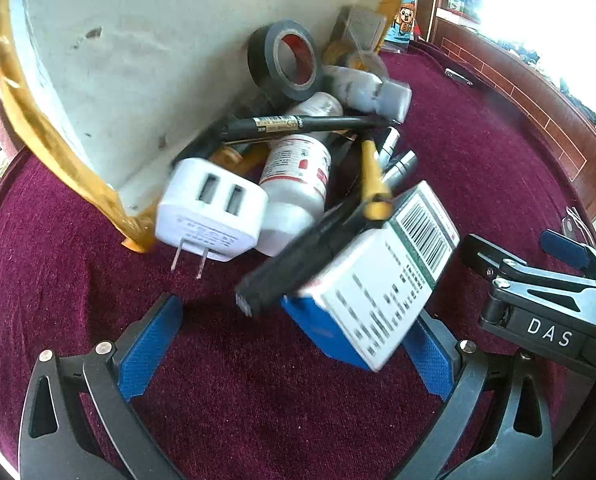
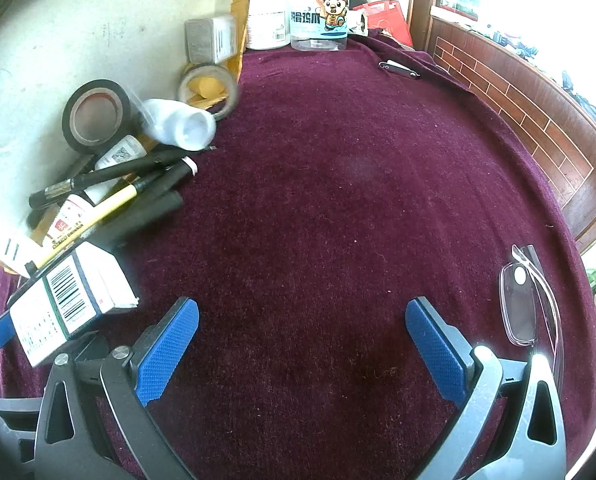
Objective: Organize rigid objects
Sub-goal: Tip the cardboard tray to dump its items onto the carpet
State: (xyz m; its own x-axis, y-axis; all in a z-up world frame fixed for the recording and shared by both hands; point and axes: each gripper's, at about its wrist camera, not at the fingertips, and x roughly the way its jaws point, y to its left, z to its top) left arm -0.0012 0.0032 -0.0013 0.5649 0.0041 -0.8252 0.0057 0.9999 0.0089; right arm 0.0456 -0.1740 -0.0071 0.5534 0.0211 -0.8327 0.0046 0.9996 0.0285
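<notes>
A: Where is the white carton [image 1: 373,280] placed relative to the left gripper [image 1: 294,316]?

B: It is seen in the lower centre of the left wrist view, inside the span of the jaws but crowded toward the right-hand blue pad [image 1: 429,360]. One lower corner seems to be touching that pad; the left-hand pad is well apart from it.

A: And the jaws?

B: They are spread wide, and nothing is clamped. The carton is blurred, so it cannot be told whether it is resting or shifting.

A: How is its long axis laid?

B: It is run diagonally, from the blue end at lower centre up to the barcode end at the right of the frame. The upper end is propped on the black bar [image 1: 294,256] and the yellow-handled tool [image 1: 371,184], so it is tilted and not flat on the maroon cloth [image 1: 258,400].

A: Is the right gripper [image 2: 301,308] any nearer?

B: No. It is also held wide, over bare cloth, with the carton off at the lower left of its view and only the spectacles [image 2: 525,300] near its right finger.

A: So the left side is favoured?

B: That is judged likely. The jaws would probably need to be turned square to the diagonal, and the charger [image 1: 212,210] just above left is best avoided.
</notes>
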